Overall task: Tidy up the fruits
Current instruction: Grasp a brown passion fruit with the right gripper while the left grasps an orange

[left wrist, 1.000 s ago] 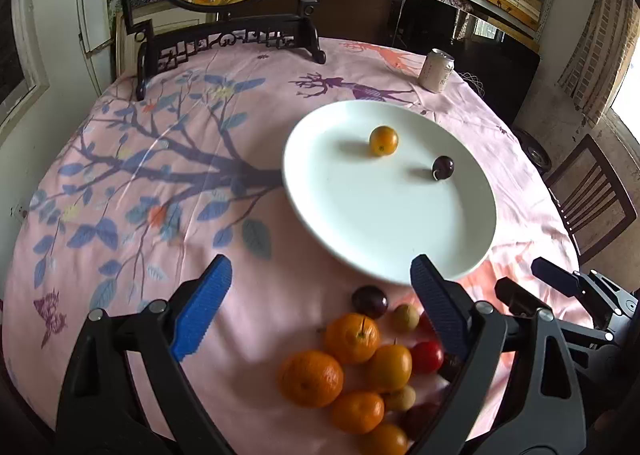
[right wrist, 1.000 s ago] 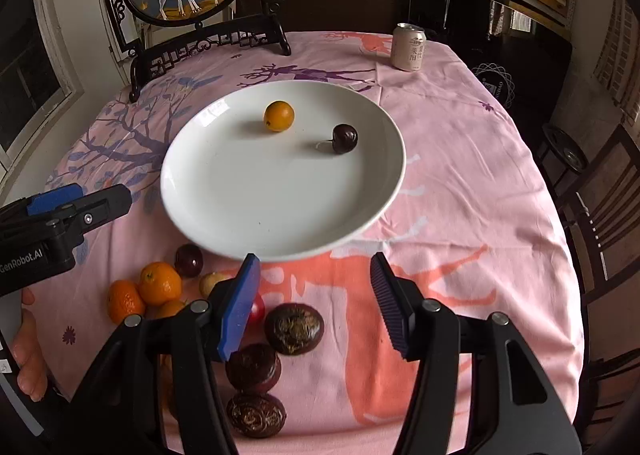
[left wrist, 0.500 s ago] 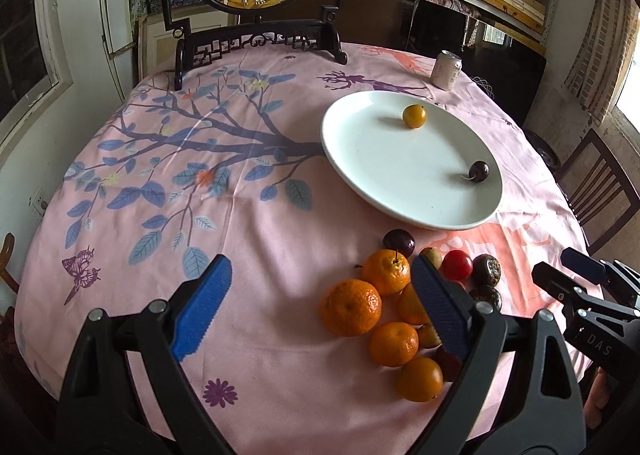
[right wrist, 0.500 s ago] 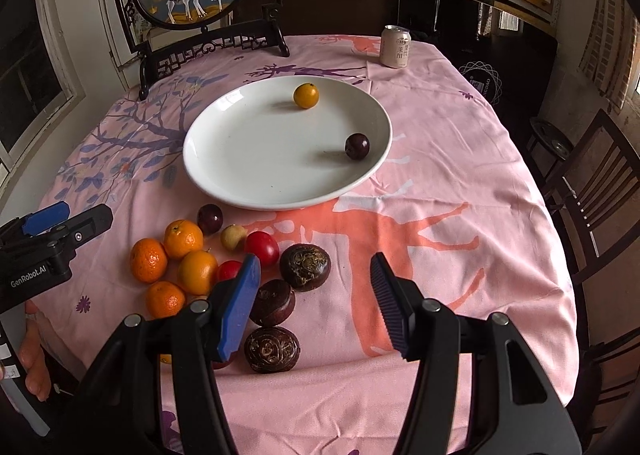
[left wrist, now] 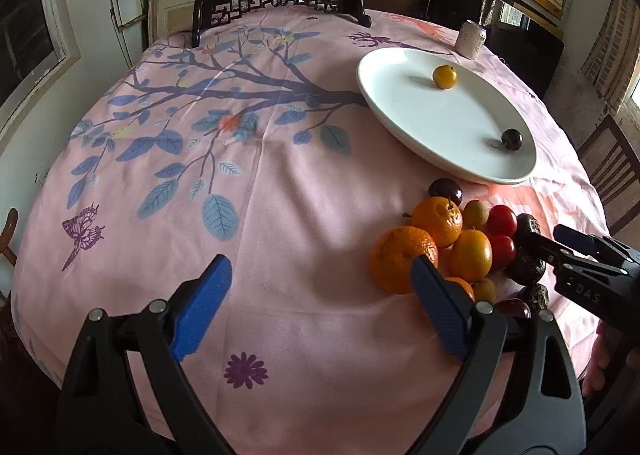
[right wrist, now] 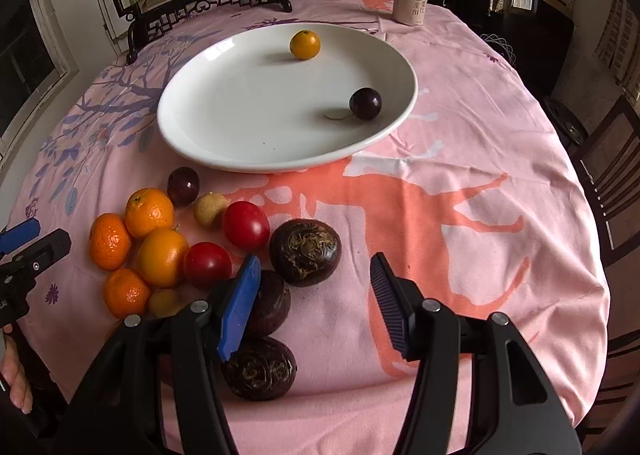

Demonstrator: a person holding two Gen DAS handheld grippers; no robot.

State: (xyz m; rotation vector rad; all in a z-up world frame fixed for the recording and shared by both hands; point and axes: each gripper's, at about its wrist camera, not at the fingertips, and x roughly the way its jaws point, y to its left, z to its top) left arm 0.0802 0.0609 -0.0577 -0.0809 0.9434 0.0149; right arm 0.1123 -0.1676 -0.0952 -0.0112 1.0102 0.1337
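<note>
A white plate (right wrist: 248, 95) (left wrist: 416, 111) holds a small orange fruit (right wrist: 305, 45) (left wrist: 444, 77) and a dark plum (right wrist: 365, 103) (left wrist: 511, 139). In front of it on the pink cloth lies a heap of fruit: several oranges (right wrist: 149, 212) (left wrist: 402, 263), red tomatoes (right wrist: 245, 224), a dark plum (right wrist: 183, 186), a small tan fruit (right wrist: 209, 209) and three dark wrinkled fruits (right wrist: 305, 246). My right gripper (right wrist: 314, 281) is open and empty just above the wrinkled fruits. My left gripper (left wrist: 322, 287) is open and empty over bare cloth left of the oranges.
A drink can (right wrist: 410, 2) (left wrist: 472, 38) stands behind the plate. A dark carved stand with a round deer picture (left wrist: 280, 3) is at the table's far edge. Wooden chairs (right wrist: 612, 175) stand to the right.
Both grippers have drawn back toward the near edge of the table and lowered. The fruit heap now lies closer in both views. Both stay open and empty.
</note>
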